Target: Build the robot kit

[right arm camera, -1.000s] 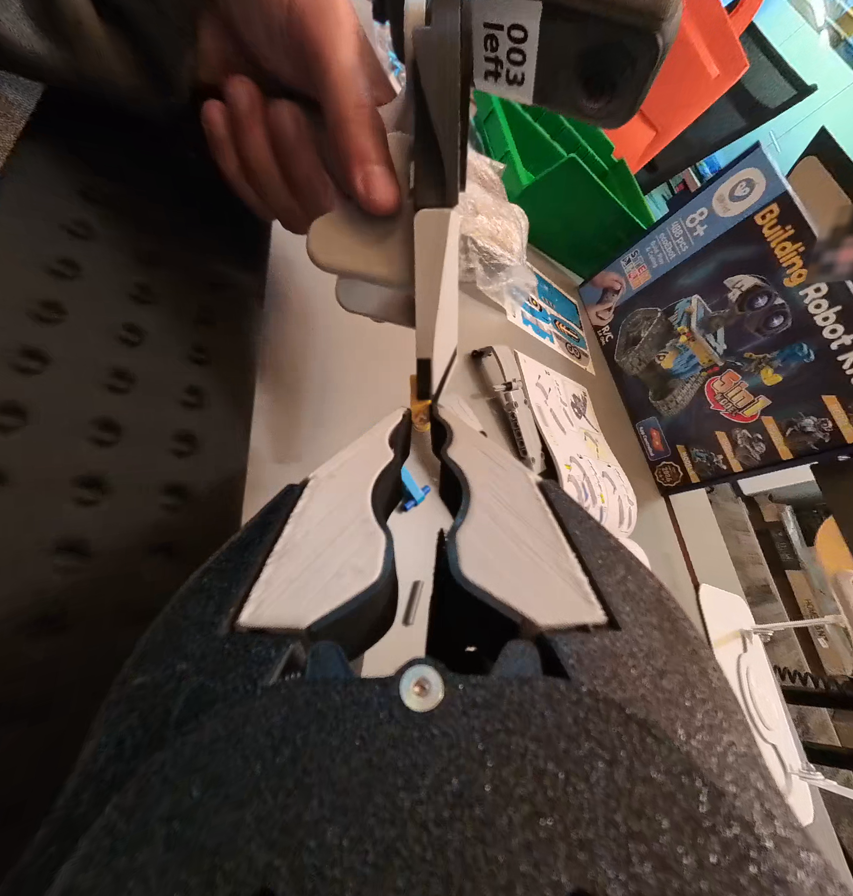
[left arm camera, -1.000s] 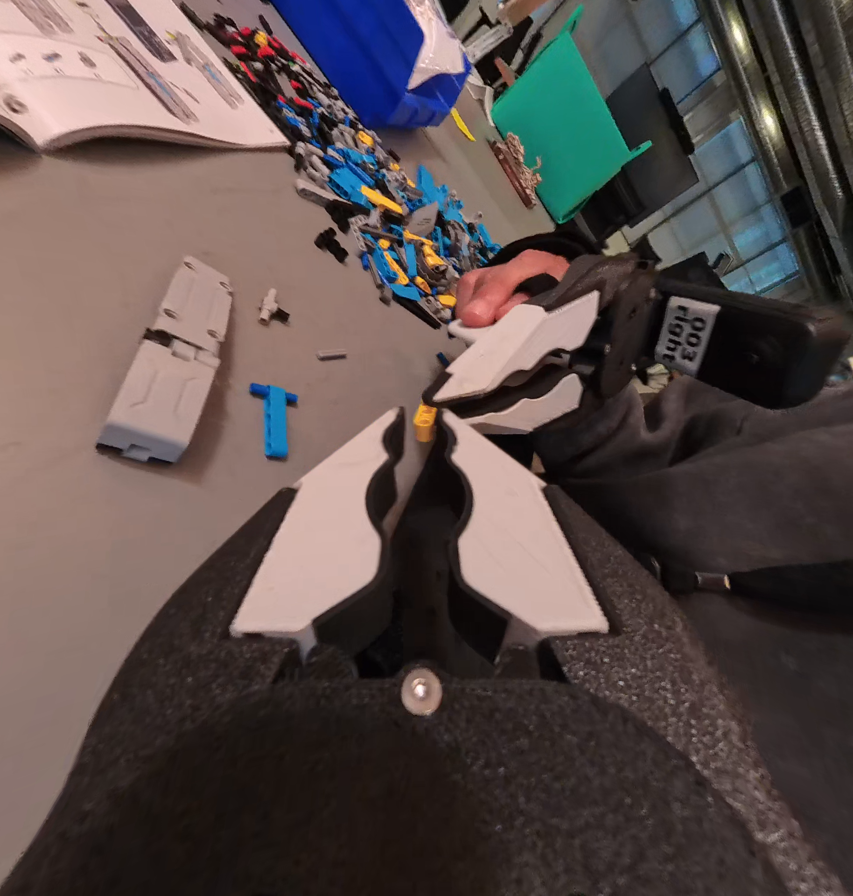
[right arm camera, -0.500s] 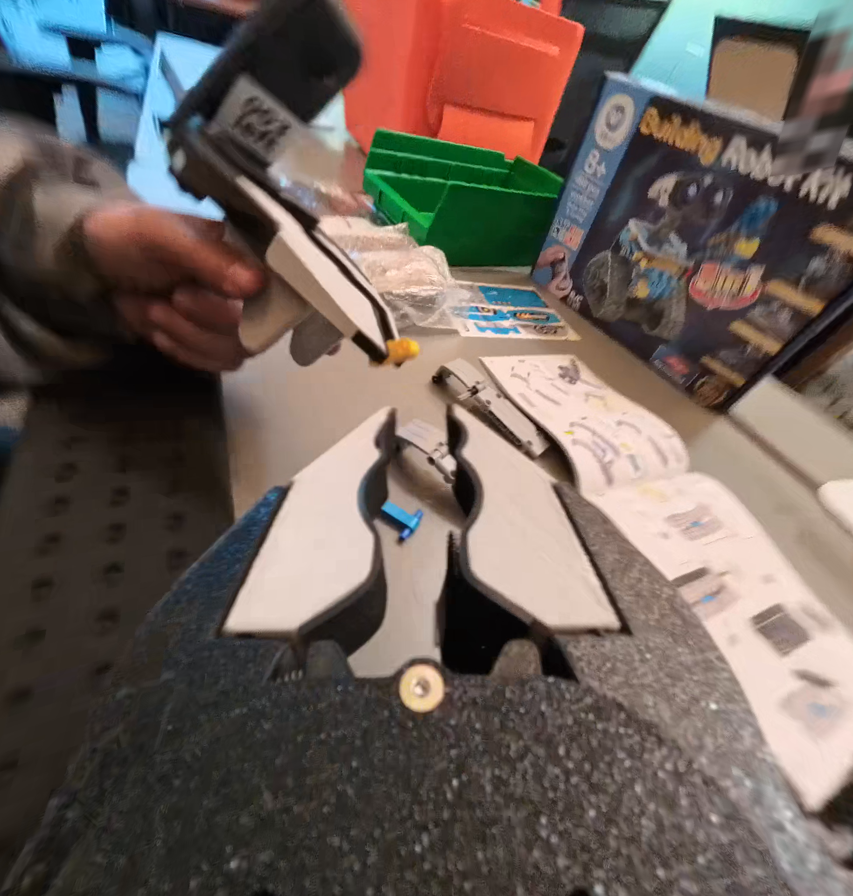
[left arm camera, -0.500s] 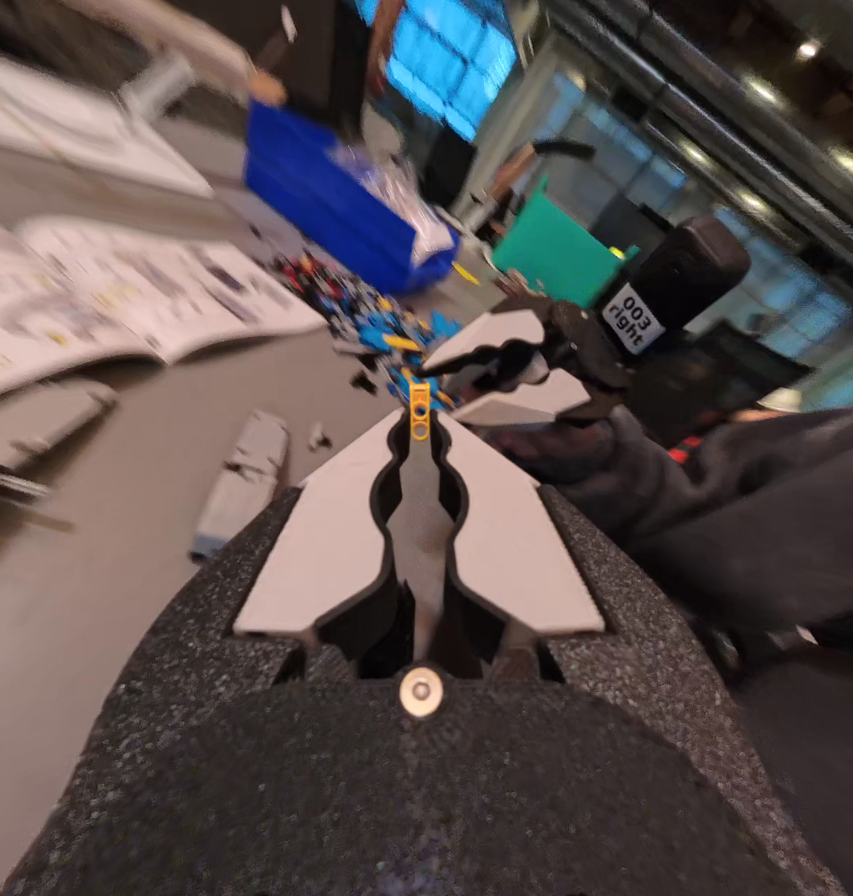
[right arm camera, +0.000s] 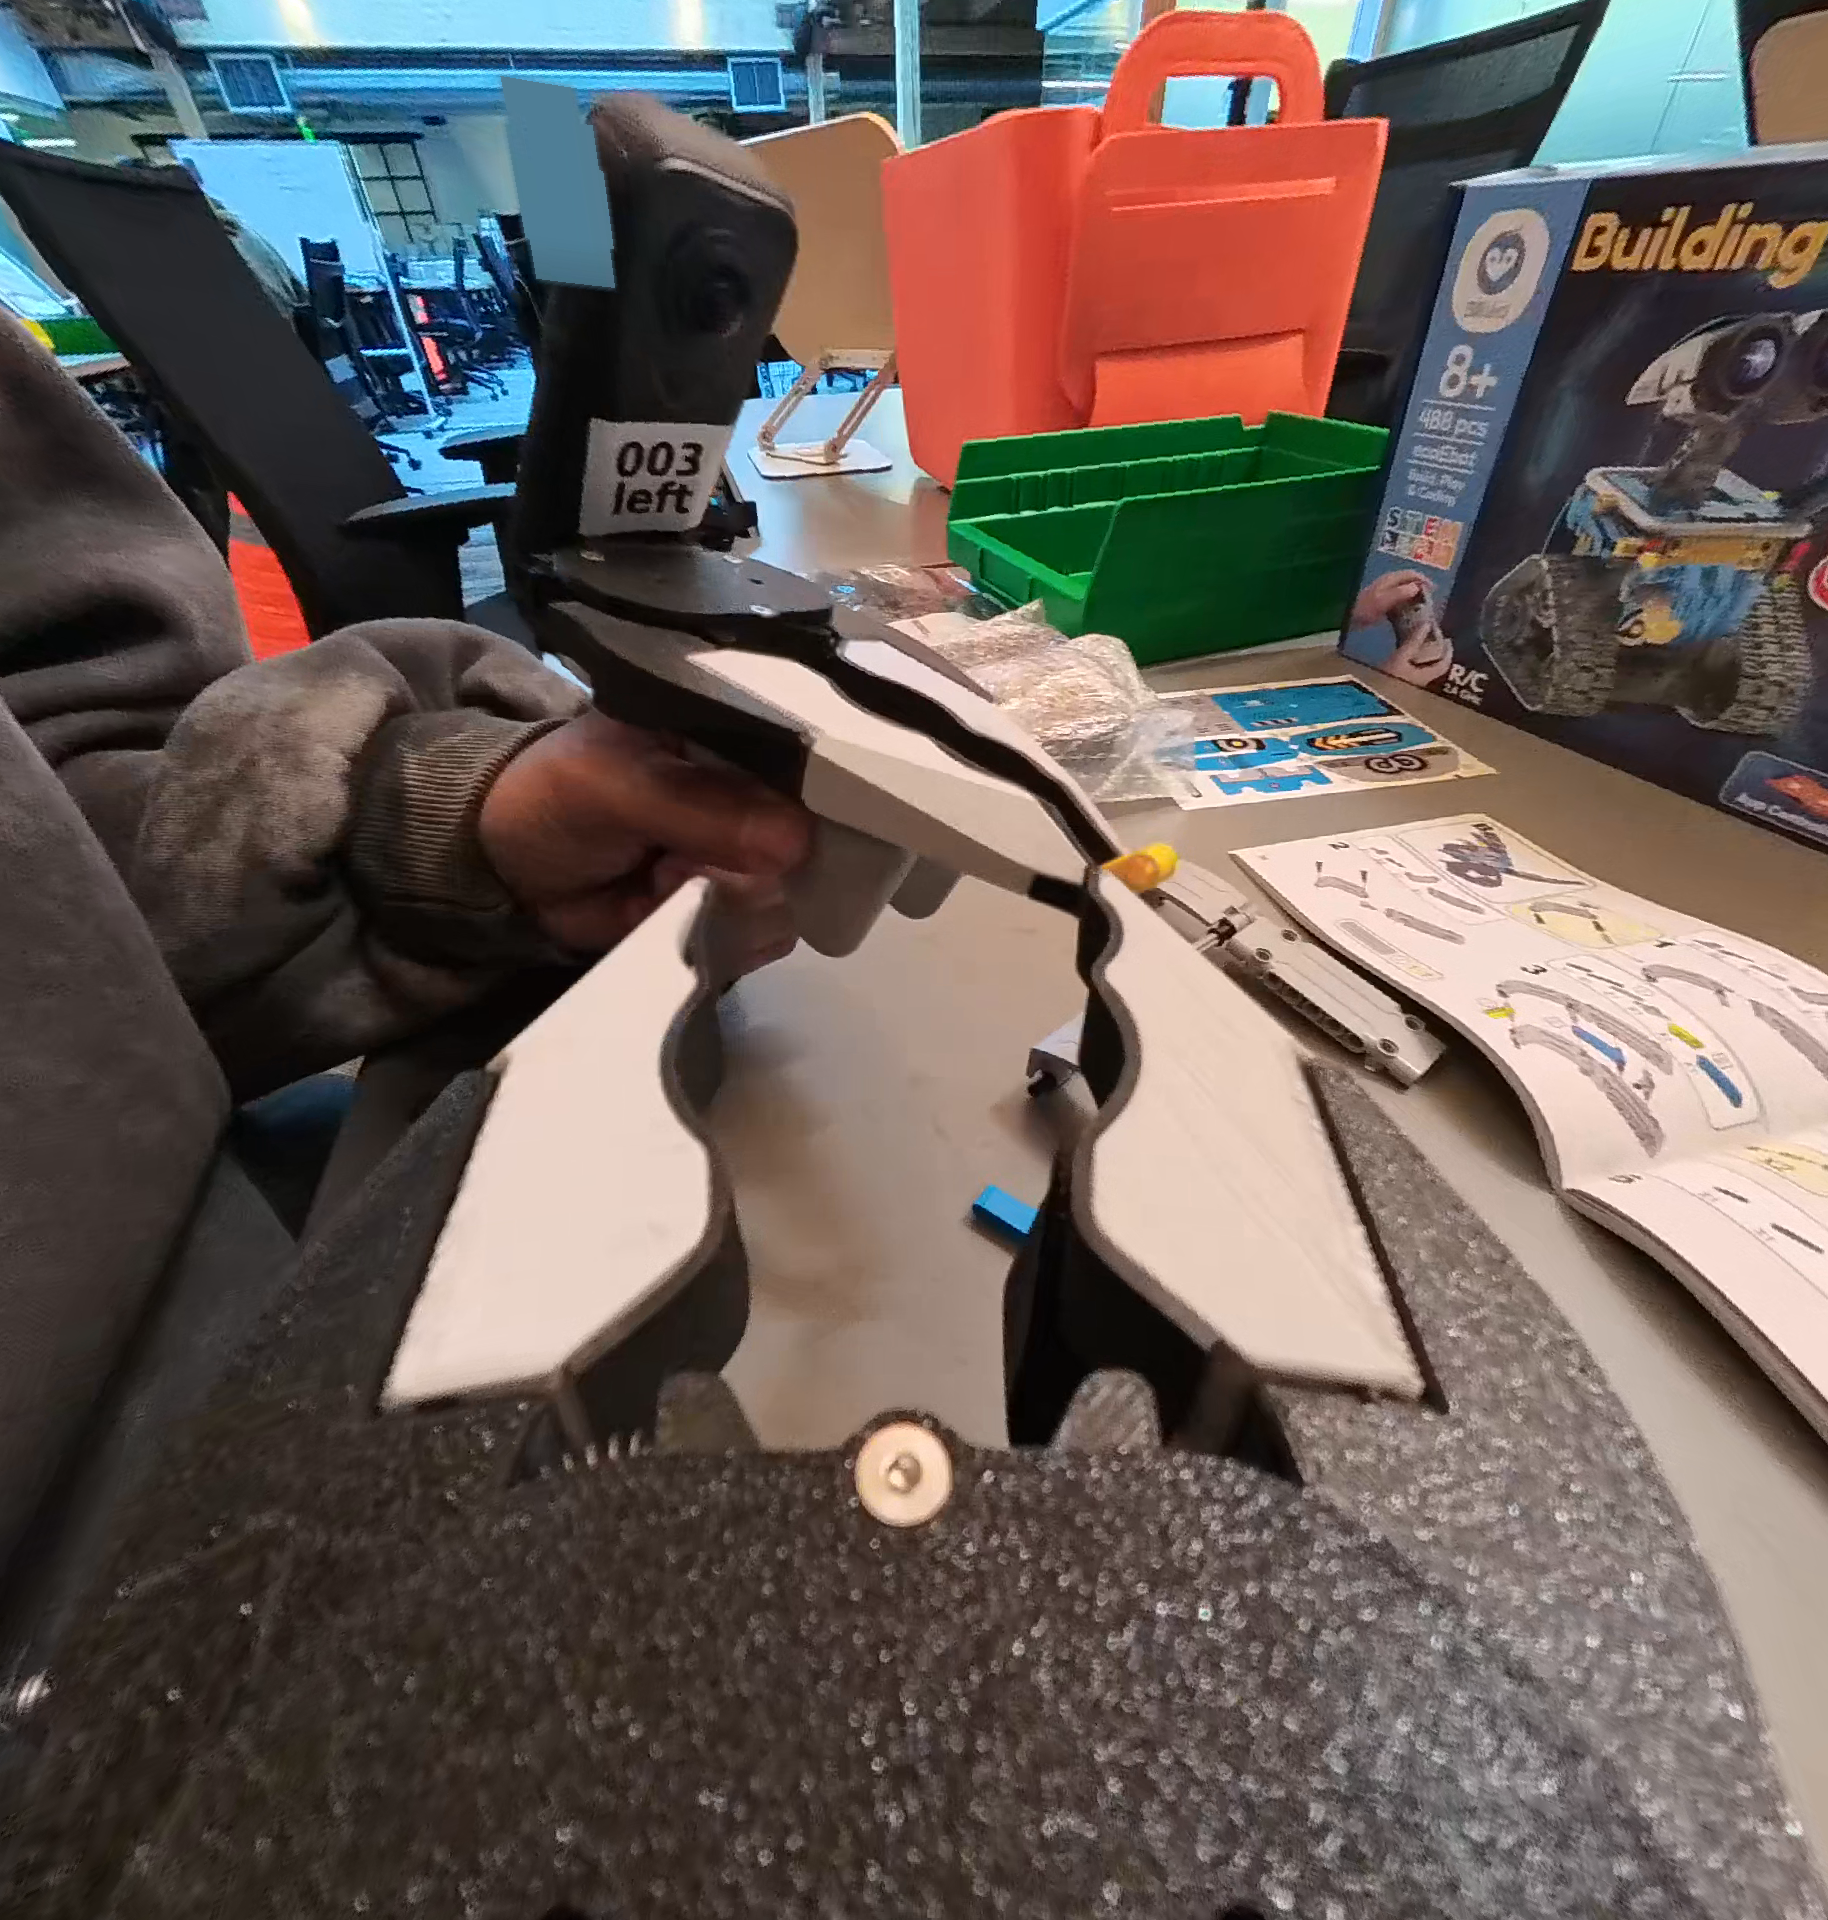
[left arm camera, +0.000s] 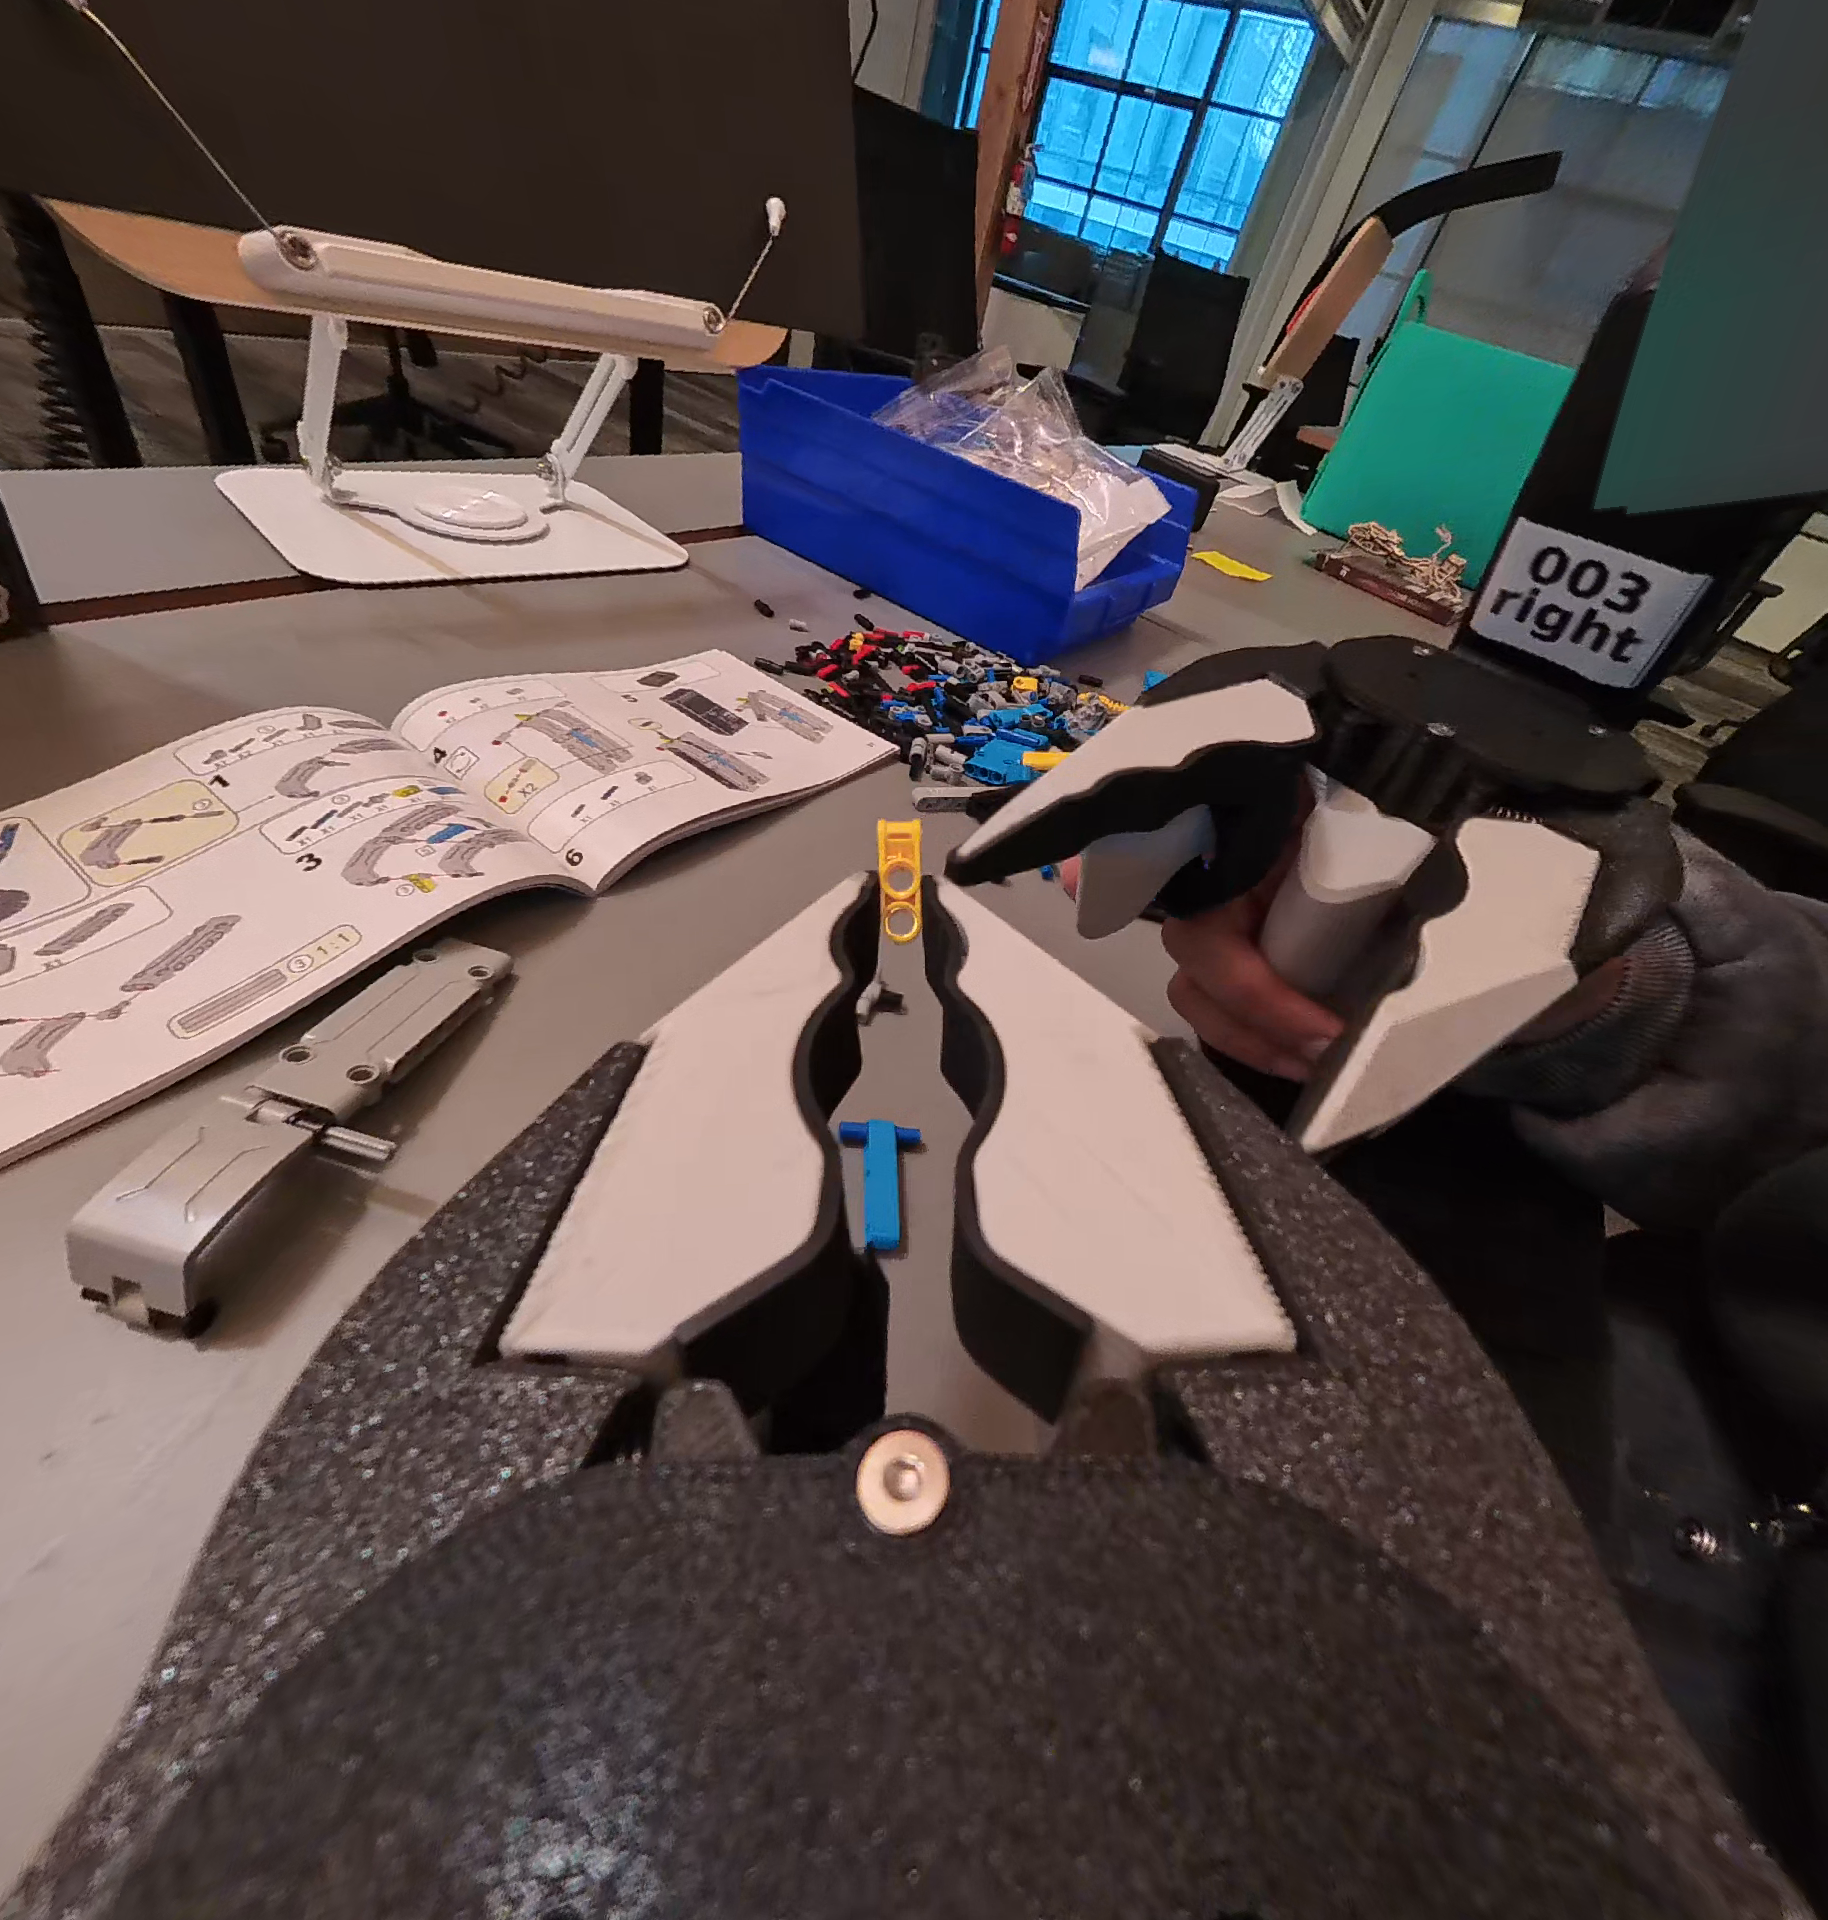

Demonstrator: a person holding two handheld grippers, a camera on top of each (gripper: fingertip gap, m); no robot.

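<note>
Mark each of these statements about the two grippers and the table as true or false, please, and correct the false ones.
1. The left gripper is shut on a yellow piece. True.
2. The right gripper holds a blue piece. False: its jaws are wide open and empty; the blue T-shaped piece lies on the grey table.
3. The instruction booklet lies open on the table. True.
4. The blue bin is empty. False: clear plastic bags sit in it.
5. The grey assembled part lies beside the booklet. True.
6. The green bin stands on top of the kit box. False: it stands on the table beside the box.
</note>
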